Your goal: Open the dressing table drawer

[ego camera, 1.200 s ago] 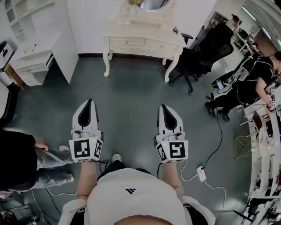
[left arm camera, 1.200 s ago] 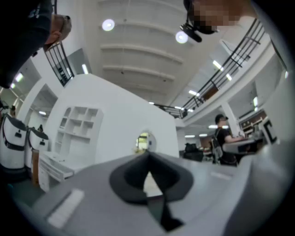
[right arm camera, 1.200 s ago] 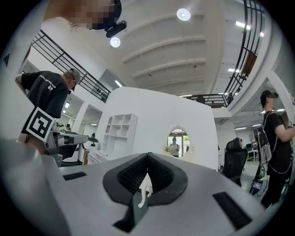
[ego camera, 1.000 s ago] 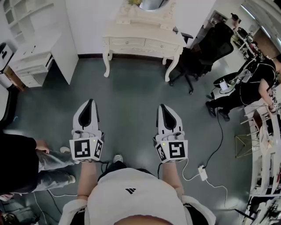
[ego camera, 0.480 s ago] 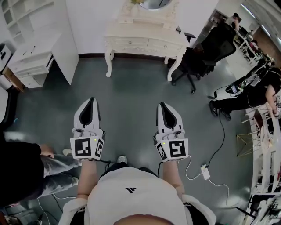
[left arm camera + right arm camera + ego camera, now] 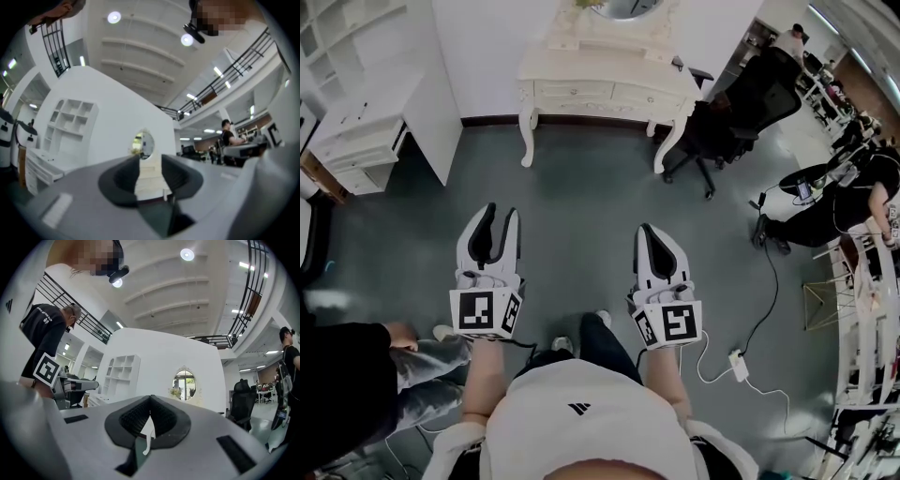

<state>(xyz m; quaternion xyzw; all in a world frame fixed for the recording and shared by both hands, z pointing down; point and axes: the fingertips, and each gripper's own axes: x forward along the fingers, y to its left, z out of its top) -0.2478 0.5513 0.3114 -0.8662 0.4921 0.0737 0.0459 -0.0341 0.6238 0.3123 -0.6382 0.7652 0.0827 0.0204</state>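
The cream dressing table (image 6: 605,80) stands against the far wall, its two drawers (image 6: 574,91) shut under an oval mirror. Both grippers hover over the grey floor well short of it. My left gripper (image 6: 498,214) has its jaws opening with nothing between them. My right gripper (image 6: 648,229) is shut and empty. In the left gripper view the dressing table (image 6: 150,176) shows through the gap of the left gripper (image 6: 151,161). In the right gripper view the right gripper (image 6: 150,398) has its pads together, and the mirror (image 6: 184,383) is far ahead.
A black office chair (image 6: 736,112) stands right of the dressing table. A white desk with drawers (image 6: 366,131) is at the left wall. One person (image 6: 356,375) stands close on my left, another (image 6: 853,202) at the right. A power strip (image 6: 737,361) and cable lie on the floor.
The left gripper's jaws have parted from shut. Both grippers have edged forward towards the dressing table. The person on my left has slid lower in the head view.
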